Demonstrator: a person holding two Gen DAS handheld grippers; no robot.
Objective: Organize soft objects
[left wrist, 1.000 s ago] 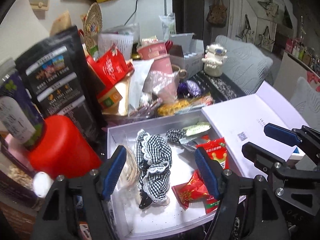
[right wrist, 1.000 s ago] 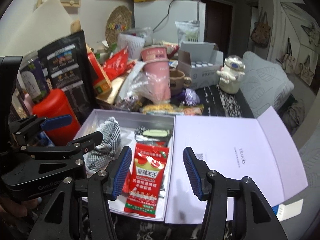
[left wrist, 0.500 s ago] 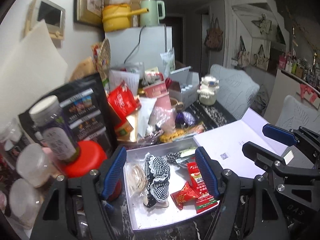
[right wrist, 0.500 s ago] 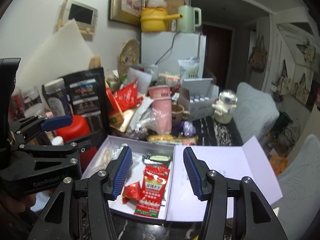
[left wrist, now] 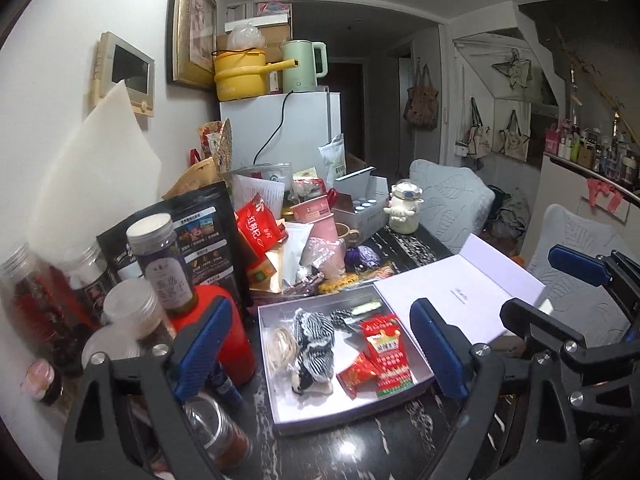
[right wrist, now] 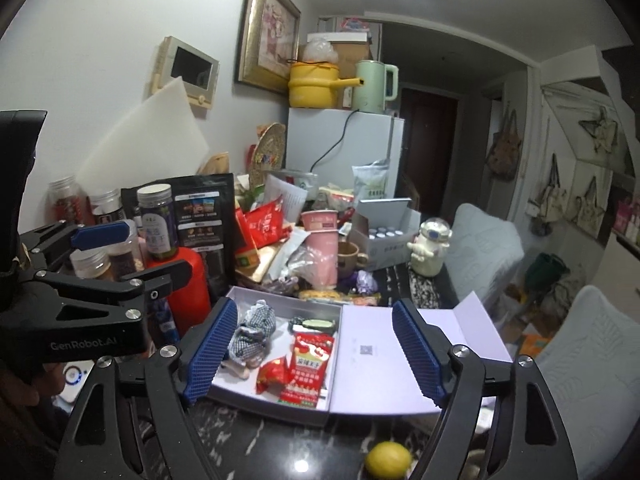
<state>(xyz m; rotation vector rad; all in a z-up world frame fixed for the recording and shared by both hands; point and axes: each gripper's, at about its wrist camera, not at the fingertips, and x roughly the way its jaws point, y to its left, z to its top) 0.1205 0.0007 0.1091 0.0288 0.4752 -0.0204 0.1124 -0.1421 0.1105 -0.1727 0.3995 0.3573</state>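
Checkered cloth (left wrist: 314,334) lies bunched in the open box (left wrist: 280,408), beside red snack packets (left wrist: 386,346). It looks soft and light; pinch its thick middle. Your left gripper (left wrist: 320,354) and right gripper (right wrist: 314,354) have just been opening wide and hold nothing.

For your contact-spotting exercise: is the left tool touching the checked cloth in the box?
Apart. The left wrist view shows the left tool open and empty, with the checked cloth lying loose in the box beyond it.

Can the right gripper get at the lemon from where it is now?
Probably yes. The lemon lies alone on the bare dark table, in front of the box; the right gripper, open with nothing between its jaws, has nothing blocking the way down.
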